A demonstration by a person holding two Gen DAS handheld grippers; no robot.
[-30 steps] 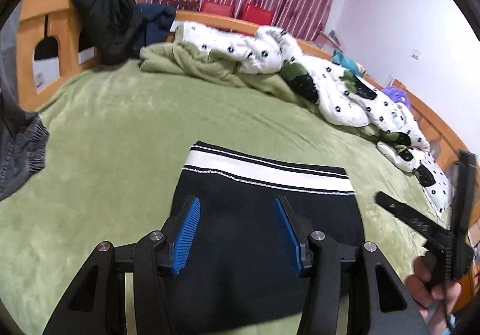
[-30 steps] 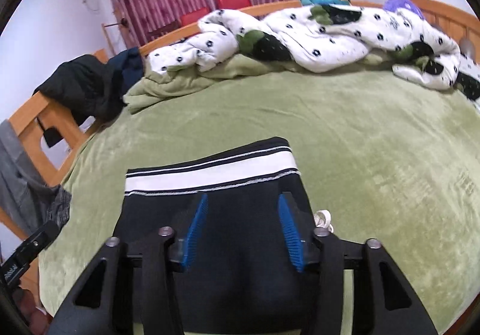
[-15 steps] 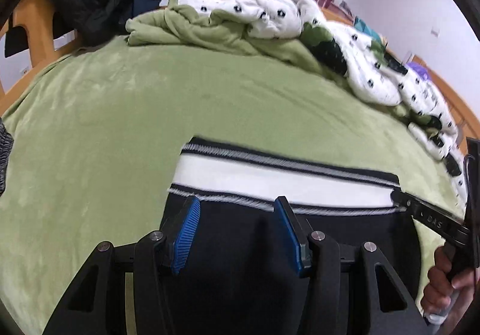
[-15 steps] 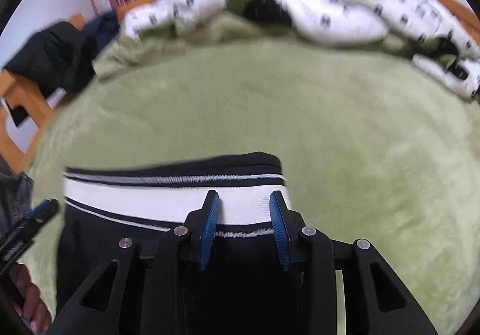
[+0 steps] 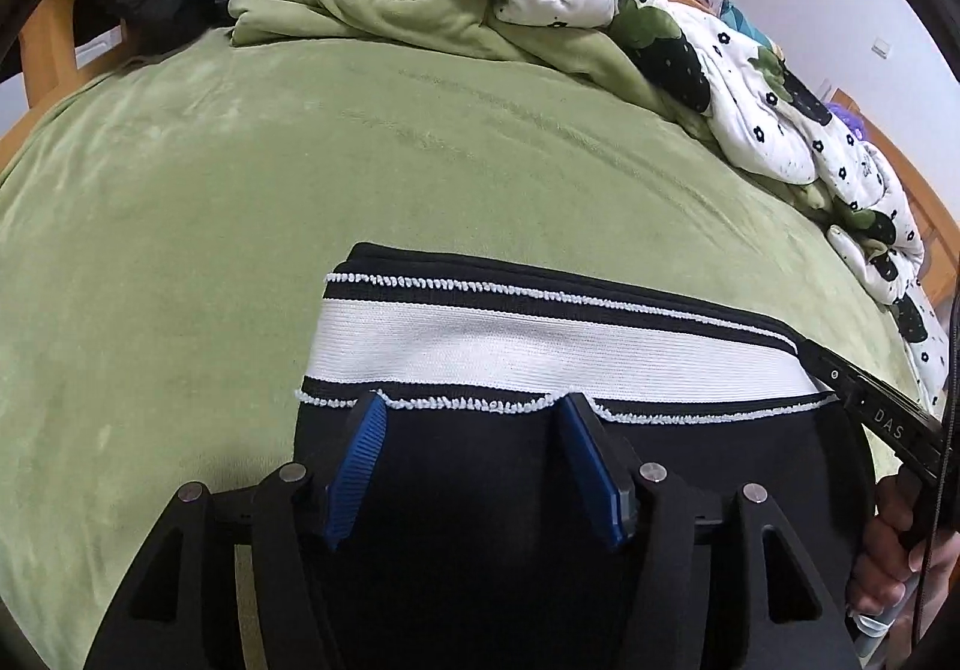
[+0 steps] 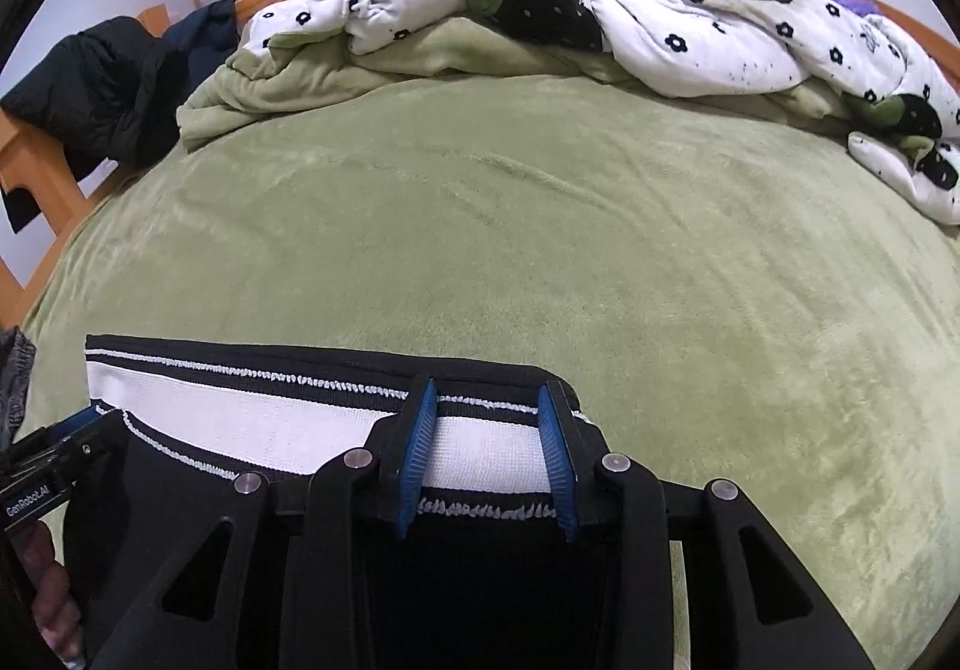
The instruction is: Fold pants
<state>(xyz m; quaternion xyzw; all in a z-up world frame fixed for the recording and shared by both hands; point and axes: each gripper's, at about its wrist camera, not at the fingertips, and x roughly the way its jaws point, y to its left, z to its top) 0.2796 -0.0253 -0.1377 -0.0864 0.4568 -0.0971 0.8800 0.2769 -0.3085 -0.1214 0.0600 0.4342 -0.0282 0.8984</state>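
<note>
Black pants [image 5: 480,496] with a white, black-edged waistband [image 5: 540,346] lie folded on the green bed cover [image 5: 240,178]. My left gripper [image 5: 474,412] is open, its blue pads just short of the waistband's near edge, over the black cloth. My right gripper [image 6: 489,400] is open with narrower spacing, its pads over the waistband [image 6: 252,424] at the pants' right end, nothing pinched between them. The right gripper's side shows at the right edge of the left wrist view [image 5: 870,406]; the left gripper shows at the left edge of the right wrist view [image 6: 48,460].
A rumpled white flowered quilt [image 6: 690,9] and green blanket [image 5: 372,3] lie along the far side of the bed. Dark jackets [image 6: 114,81] hang on the wooden bed frame [image 5: 48,45] at the left. Grey clothing [image 6: 15,370] sits at the left edge.
Both grippers have moved forward and lower over the pants toward the waistband. The right gripper's jaws have narrowed and now reach over the waistband.
</note>
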